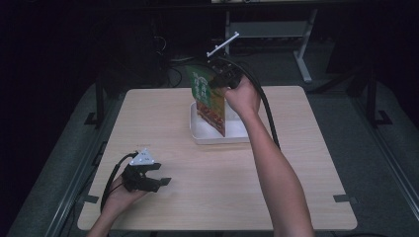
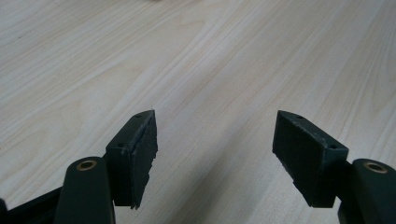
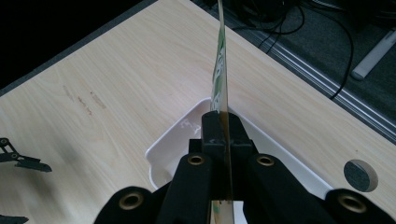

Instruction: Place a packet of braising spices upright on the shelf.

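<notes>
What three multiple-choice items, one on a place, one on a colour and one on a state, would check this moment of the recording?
1. Where is the flat green and red printed packet?
A. flat on the wooden table
B. held on edge above the shallow white plastic tray
C. under the left hand-held gripper

2. What colour is the tray?
A. white
B. blue
C. black

3. How do the left hand-held gripper's jaws stand?
A. shut on the packet
B. shut on nothing
C. open, with nothing between them

Key: 1 B, the right hand-held gripper pinches the packet's edge over the tray; 2 A, its rim and walls show white in the high view; 3 C, the left gripper view shows bare light wooden table between the spread jaws.
</notes>
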`<state>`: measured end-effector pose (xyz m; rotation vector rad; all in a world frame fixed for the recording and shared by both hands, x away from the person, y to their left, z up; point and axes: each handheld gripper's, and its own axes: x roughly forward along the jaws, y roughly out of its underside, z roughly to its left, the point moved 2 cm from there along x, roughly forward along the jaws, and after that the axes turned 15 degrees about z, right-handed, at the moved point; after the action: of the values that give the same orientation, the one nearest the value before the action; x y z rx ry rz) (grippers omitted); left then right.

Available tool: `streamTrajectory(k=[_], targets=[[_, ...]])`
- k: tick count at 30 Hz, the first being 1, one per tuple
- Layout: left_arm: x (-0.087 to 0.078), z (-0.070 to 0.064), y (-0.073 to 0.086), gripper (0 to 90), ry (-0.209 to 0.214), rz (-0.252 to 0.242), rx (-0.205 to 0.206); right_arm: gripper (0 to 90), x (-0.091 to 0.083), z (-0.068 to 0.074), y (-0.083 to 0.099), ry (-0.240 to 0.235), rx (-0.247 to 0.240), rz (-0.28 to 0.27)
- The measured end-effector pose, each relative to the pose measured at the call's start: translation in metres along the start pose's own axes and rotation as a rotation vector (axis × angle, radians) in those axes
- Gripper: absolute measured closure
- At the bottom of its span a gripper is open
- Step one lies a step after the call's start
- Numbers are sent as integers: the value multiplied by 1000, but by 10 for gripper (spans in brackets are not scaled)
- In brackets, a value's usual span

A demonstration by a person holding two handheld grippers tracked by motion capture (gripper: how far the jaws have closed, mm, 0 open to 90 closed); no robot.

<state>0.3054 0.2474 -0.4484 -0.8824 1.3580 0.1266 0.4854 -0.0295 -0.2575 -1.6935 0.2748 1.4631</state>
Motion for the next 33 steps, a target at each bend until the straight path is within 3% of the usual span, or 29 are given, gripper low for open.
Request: streamTrajectory(k=[23, 33], targets=[[0, 0, 0, 306, -1, -1, 3, 897, 27, -3, 8, -38, 32, 23], [0, 0, 0, 305, -2, 0, 5, 895, 27, -3, 16, -41, 33, 27]])
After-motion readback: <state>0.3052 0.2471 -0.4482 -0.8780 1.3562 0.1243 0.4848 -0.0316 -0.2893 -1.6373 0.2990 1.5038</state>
